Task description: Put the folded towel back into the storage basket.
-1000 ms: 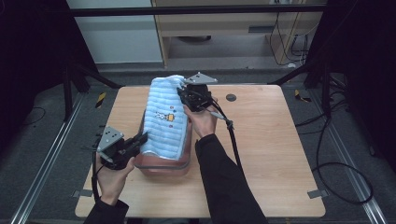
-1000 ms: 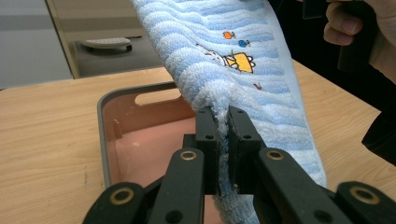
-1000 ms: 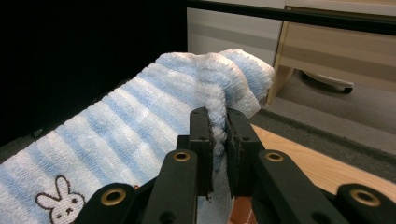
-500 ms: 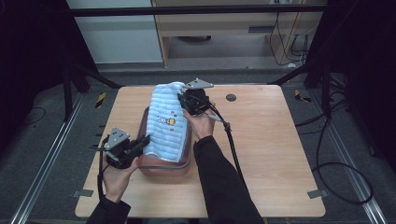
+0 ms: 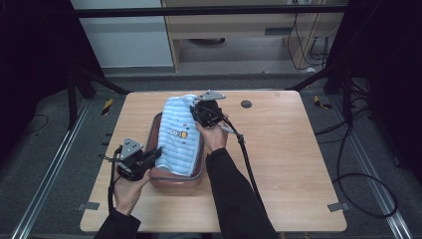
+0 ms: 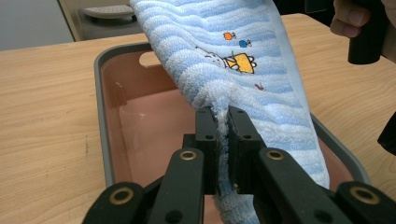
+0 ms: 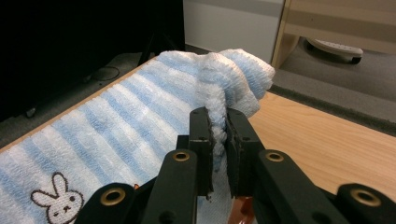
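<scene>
2 grippers are clamped on a blue striped towel (image 5: pixel 178 137), which is stretched lengthwise above a pink tray (image 5: pixel 171 180) near the table's middle. Nearest the person, the left gripper (image 5: pixel 155 153) is closed on the towel's near corner, the terry pinched tight between its jaws just over the tray's near end, as the left gripper view shows (image 6: pixel 223 121). Farther off, the right gripper (image 5: pixel 198 110) is shut on the far corner, bunched between its jaws (image 7: pixel 217 122) over the tray's far rim. The step in hand is judged to be laying the towel into the tray; it is best done by lowering both ends evenly, keeping the cloth taut and centred between the grey rims (image 6: pixel 103 135), and releasing only once the fabric rests inside. The towel's right edge hangs over the tray's right rim and could catch there, so a slight shift towards the left side would be wise. Beyond the tray, 1 small dark disc (image 5: pixel 246 104) lies on the wooden table (image 5: pixel 293 164), well apart, and nothing else on the tabletop obstructs the path.
</scene>
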Demonstrator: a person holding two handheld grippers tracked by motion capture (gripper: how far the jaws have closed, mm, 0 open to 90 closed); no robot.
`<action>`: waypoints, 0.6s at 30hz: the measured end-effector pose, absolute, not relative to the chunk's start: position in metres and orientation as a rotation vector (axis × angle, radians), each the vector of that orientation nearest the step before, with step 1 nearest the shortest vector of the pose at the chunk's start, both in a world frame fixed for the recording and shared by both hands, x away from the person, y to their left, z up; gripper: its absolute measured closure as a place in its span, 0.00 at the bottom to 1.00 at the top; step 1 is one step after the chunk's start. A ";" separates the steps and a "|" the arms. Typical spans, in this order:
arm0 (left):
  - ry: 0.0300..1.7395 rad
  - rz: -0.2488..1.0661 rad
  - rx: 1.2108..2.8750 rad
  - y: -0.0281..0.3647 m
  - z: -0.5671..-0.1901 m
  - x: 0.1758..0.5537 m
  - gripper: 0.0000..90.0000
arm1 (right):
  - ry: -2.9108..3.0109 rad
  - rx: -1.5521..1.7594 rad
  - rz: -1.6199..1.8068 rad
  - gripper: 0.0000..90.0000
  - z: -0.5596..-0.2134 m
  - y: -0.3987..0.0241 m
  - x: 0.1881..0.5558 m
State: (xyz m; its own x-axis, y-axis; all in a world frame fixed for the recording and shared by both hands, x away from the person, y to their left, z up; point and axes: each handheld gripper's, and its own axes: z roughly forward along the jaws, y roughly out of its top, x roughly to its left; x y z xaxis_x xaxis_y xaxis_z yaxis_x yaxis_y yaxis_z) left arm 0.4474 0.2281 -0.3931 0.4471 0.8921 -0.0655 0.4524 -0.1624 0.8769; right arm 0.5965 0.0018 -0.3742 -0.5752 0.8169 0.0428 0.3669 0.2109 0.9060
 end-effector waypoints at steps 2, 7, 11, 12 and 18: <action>1.153 0.609 1.799 0.228 -0.395 0.448 0.93 | 2.047 1.102 1.333 0.92 -0.378 0.003 0.598; 1.158 0.612 1.819 0.227 -0.401 0.450 0.93 | 2.069 1.113 1.317 0.92 -0.391 0.006 0.601; 1.161 0.609 1.832 0.225 -0.404 0.450 0.93 | 2.077 1.118 1.309 0.92 -0.396 0.006 0.602; 1.163 0.609 1.834 0.224 -0.405 0.450 0.93 | 2.077 1.120 1.309 0.92 -0.397 0.007 0.602; 1.175 0.608 1.854 0.223 -0.412 0.450 0.93 | 2.096 1.135 1.298 0.91 -0.408 0.006 0.603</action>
